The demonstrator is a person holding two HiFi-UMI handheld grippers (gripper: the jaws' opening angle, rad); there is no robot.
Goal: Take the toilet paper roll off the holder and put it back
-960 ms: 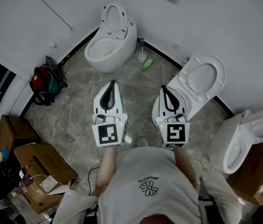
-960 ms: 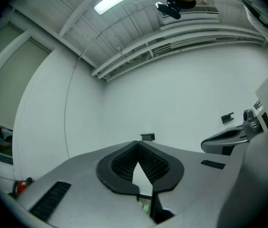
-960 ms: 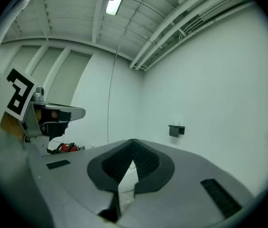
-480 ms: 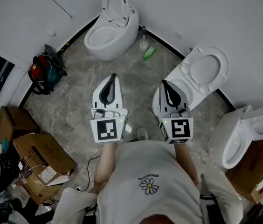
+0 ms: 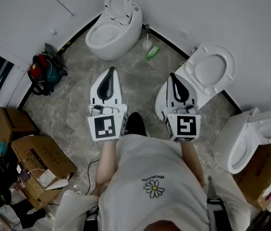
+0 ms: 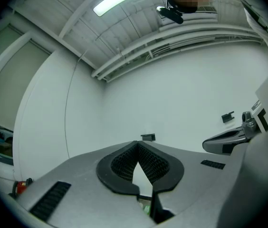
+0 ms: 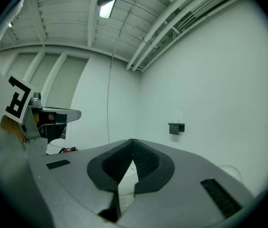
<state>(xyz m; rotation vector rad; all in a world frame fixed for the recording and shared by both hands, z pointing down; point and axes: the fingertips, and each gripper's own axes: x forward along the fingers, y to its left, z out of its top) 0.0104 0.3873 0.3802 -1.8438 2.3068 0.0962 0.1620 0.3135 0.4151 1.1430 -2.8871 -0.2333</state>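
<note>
Toilet paper roll: not found in any view. Its place cannot be told, and neither gripper carries it.

Possible holder: small black wall bracket [image 7: 176, 128], ahead of and above the right gripper's tips. It also shows just above the left gripper's tips [image 6: 148, 137]. No roll can be seen on it, and whether it is the holder cannot be confirmed.

Left gripper [image 5: 109, 72]: clenched, tips touching, nothing between them. It is raised slightly above level and aimed at the bare white wall.

Right gripper [image 5: 173, 76]: clenched likewise and empty, held level, just right of its partner.

Round toilet [image 5: 111, 30]: on the floor ahead of the left gripper, seat up.

Second toilet [image 5: 207, 76]: below and just right of the right gripper, lid raised.

Third toilet [image 5: 251, 138]: further right, well apart.

Green bottle [image 5: 152, 53]: on the floor ahead, between the two grippers' lines.

Red-and-teal bag [image 5: 43, 73], cardboard boxes [image 5: 44, 165]: left of and behind the left gripper.

Changes: a dark shoe [image 5: 135, 123] has come into view between the grippers. Both grippers have edged forward and apart. A black wall fixture has slipped off the top of the head view.

Reading: the person is probably stepping toward the wall. The removal step has not begun, and the jaws must open before any grasp.
</note>
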